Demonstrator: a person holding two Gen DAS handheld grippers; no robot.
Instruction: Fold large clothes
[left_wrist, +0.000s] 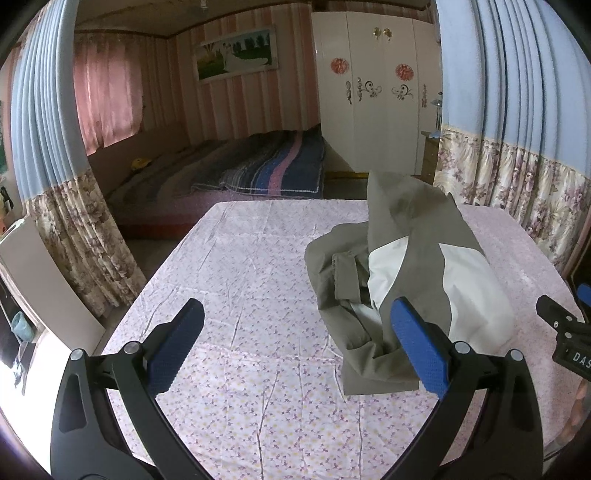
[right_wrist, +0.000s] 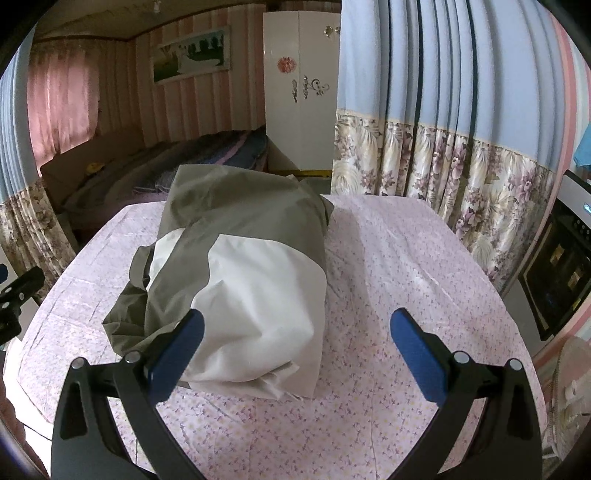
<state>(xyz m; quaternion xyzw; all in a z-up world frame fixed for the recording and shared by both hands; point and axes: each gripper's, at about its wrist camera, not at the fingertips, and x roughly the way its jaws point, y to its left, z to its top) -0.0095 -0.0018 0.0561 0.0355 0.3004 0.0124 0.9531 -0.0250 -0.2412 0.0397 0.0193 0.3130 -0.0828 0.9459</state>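
Olive-and-white garment (left_wrist: 402, 273) lies crumpled in a heap on the surface (left_wrist: 240, 266), which is covered by a pale cloth with a small pink floral print. In the left wrist view the heap sits right of centre, its near hem touching the cloth, one olive part standing up toward the far edge. Left claw (left_wrist: 295, 343) open wide, blue pads apart, nothing between them; its right fingertip (left_wrist: 413, 332) overlaps the garment's near edge in view, contact cannot be told. Right claw (right_wrist: 295, 343) also open and empty; the white panel of the garment (right_wrist: 255, 295) lies just ahead, closer to its left fingertip (right_wrist: 181, 343). The right tool's black frame shows at the right border of the left view. Beyond the surface: a bed (left_wrist: 258, 166) with striped cover, a white wardrobe (left_wrist: 373, 92), blue curtains (right_wrist: 443, 92) with floral lower bands.
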